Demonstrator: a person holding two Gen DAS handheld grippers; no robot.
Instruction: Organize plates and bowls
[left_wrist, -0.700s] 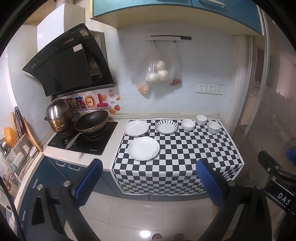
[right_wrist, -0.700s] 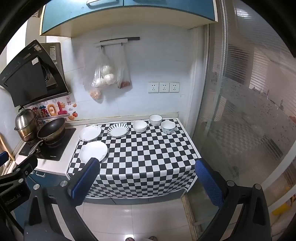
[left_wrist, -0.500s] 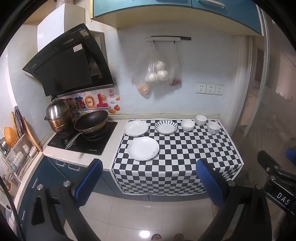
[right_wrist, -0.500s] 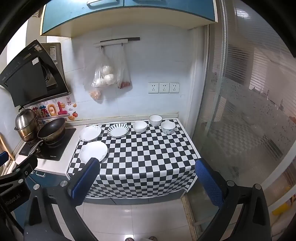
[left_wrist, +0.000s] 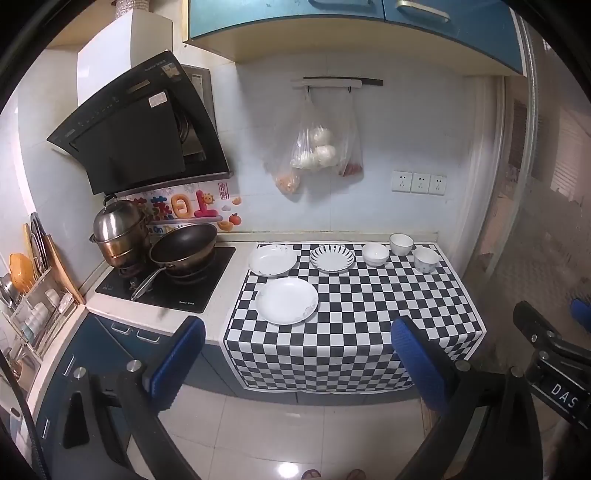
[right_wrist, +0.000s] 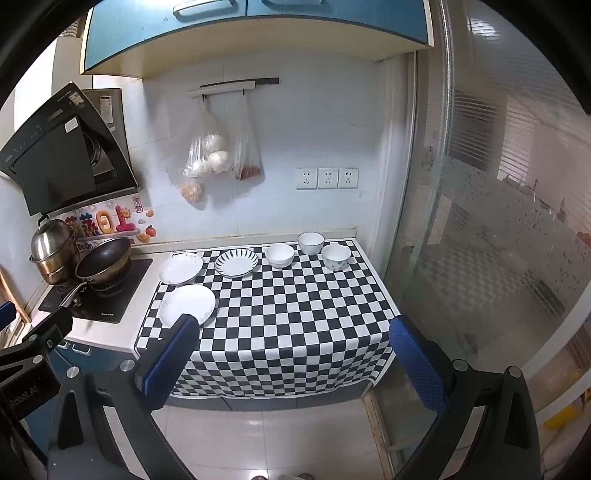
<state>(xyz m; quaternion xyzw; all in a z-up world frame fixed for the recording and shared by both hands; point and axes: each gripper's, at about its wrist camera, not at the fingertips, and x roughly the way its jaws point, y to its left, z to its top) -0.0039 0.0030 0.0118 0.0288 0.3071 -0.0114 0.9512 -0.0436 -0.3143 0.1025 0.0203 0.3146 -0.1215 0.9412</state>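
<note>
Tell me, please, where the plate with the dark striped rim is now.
In both views the striped plate lies on the checkered cloth in the back row, between a white plate on its left and a white bowl on its right.

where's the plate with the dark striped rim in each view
Left wrist view: the white round plate with dark radial stripes on its rim sits right of centre, in the back row.
Right wrist view: the same plate sits left of centre, in the back row.
Shared landmark: the plain white ceramic bowl just right of it.
</note>
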